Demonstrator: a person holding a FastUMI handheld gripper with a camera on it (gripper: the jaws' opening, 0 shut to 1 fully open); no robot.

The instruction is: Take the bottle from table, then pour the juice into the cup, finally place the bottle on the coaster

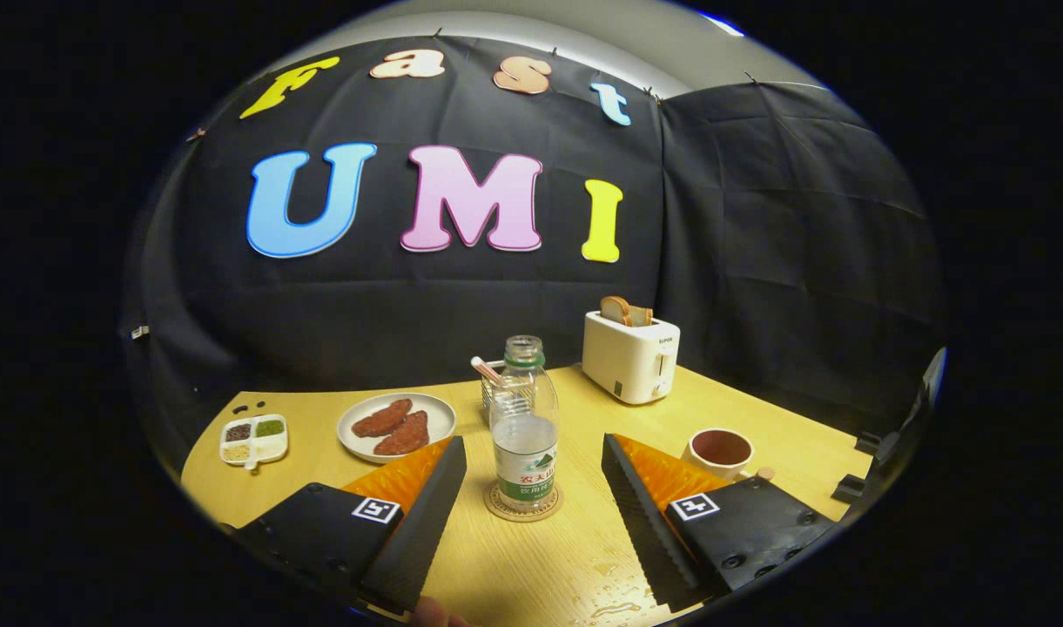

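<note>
A clear plastic bottle point(524, 427) with no cap and a green-and-white label stands upright on a round coaster point(522, 505). It holds liquid up to about half its height. My gripper point(531, 453) is open, its two fingers spread wide on either side of the bottle and clear of it. The bottle stands just ahead of the fingertips, in the gap between them. A white cup point(719, 451) with a dark inside sits on the table beyond the right finger point(644, 505).
A white plate of reddish-brown food point(396, 425) sits beyond the left finger, with a small divided dish point(254, 438) further left. A wire holder point(494, 394) stands behind the bottle. A white toaster with bread point(630, 353) is at the back right. Water drops point(614, 601) lie near the table's front edge.
</note>
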